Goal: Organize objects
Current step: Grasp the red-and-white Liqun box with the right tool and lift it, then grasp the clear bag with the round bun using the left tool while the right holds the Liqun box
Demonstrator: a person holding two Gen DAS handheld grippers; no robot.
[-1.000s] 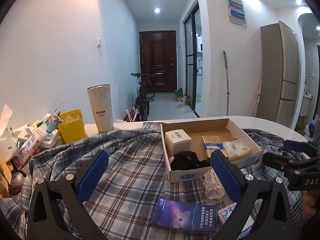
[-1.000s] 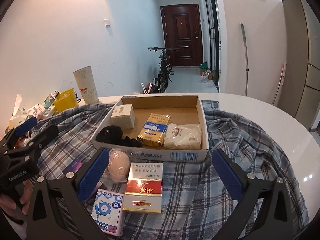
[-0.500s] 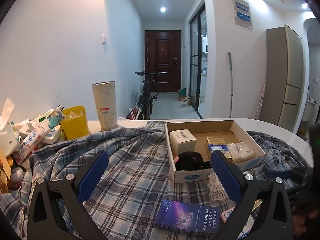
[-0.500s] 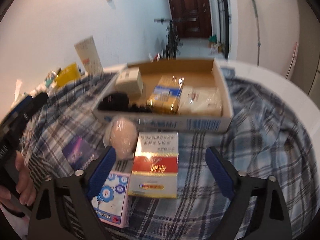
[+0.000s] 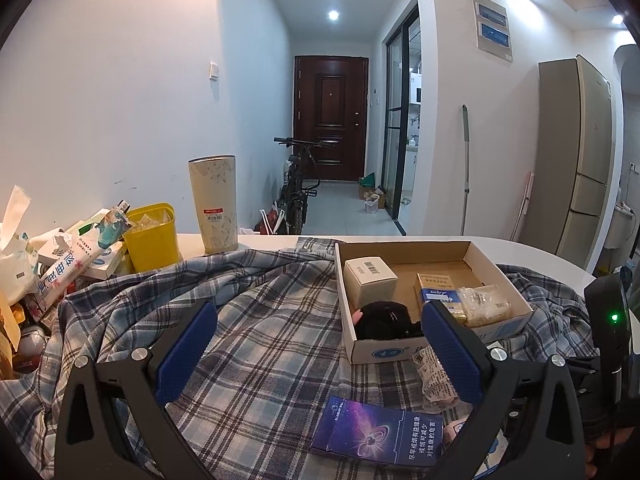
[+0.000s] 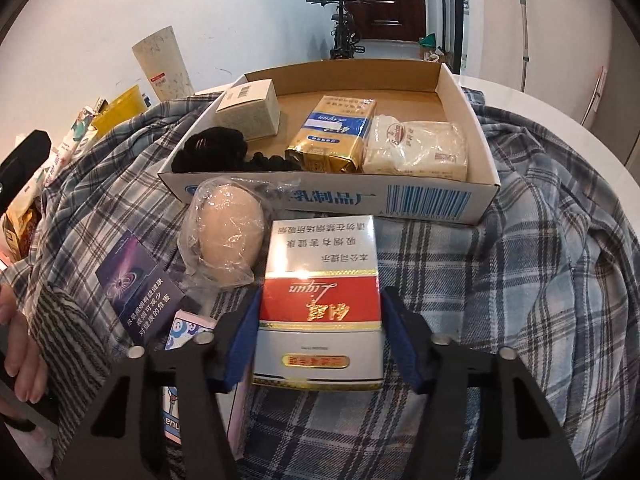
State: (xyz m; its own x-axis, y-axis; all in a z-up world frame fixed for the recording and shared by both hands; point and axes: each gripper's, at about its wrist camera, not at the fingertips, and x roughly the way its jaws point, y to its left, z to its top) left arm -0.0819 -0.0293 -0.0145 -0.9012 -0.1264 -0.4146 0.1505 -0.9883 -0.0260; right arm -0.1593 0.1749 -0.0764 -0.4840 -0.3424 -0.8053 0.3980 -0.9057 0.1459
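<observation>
Right gripper (image 6: 320, 336) has dropped and tipped down toward the red-and-white carton (image 6: 320, 300), which a second ago lay well ahead of it, just in front of the cardboard box (image 6: 332, 200). Its jaws have just been closing from full spread and now bracket the carton's near end; the blue pads sit against or right at its two sides, but I can't tell for sure whether they press yet. Carton lies flat on the plaid cloth (image 6: 520, 280), not lifted.

Left gripper (image 5: 320, 360) hasn't shifted: jaws spread wide, nothing between them, hovering left of the box over the cloth.

Beside the carton, toward the left: the bagged egg-shaped item (image 6: 228, 236), the purple pack (image 6: 136, 284) and a pink-edged pack (image 6: 184, 328), all outside the box. Inside the box: small white carton (image 6: 250, 110), black bundle (image 6: 212, 154), gold-blue pack (image 6: 336, 132), clear bag (image 6: 416, 152).

Judgement: this is the grasp step on the red-and-white carton; the likely next move is lift and place in the free space at the back of the box. Three loose things remain after it.
</observation>
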